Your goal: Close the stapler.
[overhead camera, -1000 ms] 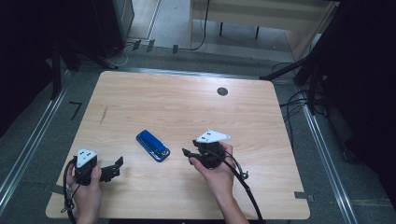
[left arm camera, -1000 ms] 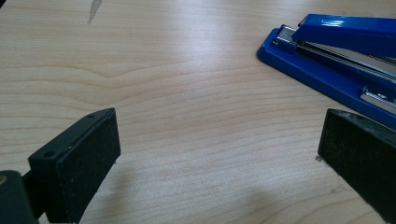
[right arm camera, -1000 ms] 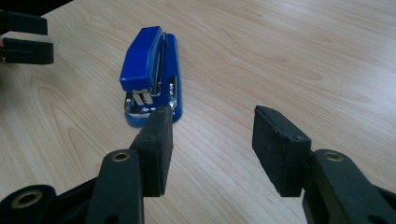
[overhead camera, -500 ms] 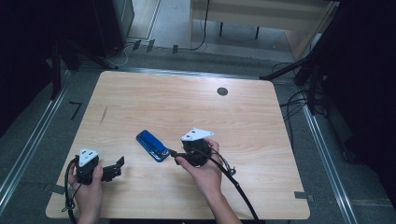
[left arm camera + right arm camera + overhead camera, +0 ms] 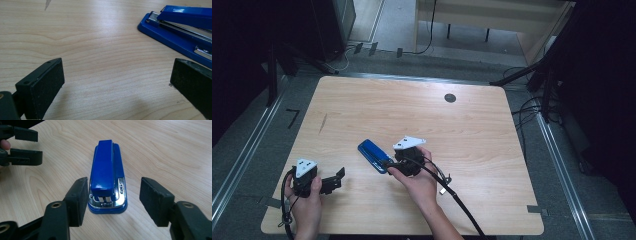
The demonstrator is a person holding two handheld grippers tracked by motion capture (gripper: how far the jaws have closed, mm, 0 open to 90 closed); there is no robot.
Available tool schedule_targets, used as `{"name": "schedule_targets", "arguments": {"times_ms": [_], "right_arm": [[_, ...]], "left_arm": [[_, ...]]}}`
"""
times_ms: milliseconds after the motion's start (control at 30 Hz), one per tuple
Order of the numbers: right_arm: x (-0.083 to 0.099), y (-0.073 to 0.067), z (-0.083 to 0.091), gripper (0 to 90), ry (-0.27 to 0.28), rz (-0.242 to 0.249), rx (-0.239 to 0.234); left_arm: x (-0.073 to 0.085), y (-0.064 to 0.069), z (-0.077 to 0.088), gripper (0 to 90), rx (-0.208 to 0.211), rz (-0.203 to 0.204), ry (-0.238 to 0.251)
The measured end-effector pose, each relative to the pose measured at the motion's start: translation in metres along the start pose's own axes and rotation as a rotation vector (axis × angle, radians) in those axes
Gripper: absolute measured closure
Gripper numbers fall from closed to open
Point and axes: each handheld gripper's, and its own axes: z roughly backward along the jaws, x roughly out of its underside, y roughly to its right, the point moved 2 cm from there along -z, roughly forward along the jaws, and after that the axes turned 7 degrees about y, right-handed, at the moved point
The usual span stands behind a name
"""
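A blue stapler lies flat on the wooden table, left of the middle. My right gripper sits at the stapler's right end. In the right gripper view the rear end of the stapler lies between the pads. The left pad is right beside it and a gap stays on the other side. The right gripper is open and its jaws have just been closing a little. My left gripper rests near the front left corner, open wide, with bare wood between its pads. The stapler shows ahead of it.
A round black grommet sits in the table near its far edge. A dark scratch marks the wood at the left. The right gripper's cable trails back over the front edge. The left gripper shows far off in the right gripper view.
My right gripper has moved left across the table until its jaws straddle the stapler's end. The left hand and the stapler have stayed put.
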Motion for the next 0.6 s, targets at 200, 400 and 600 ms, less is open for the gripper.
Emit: {"name": "schedule_targets", "arguments": {"times_ms": [200, 400, 600], "right_arm": [[0.000, -0.003, -0.014, 52.0, -0.033, 0.004, 0.007], [0.001, -0.009, -0.034, 52.0, -0.070, 0.027, 0.033], [0.000, -0.009, -0.045, 54.9, -0.078, 0.024, 0.024]], "left_arm": [[0.000, 0.000, 0.000, 0.0, 0.002, -0.001, -0.003], [0.000, 0.000, 0.000, 0.0, 0.005, 0.001, -0.006], [0.000, 0.000, -0.001, 0.0, 0.006, 0.001, -0.008]]}}
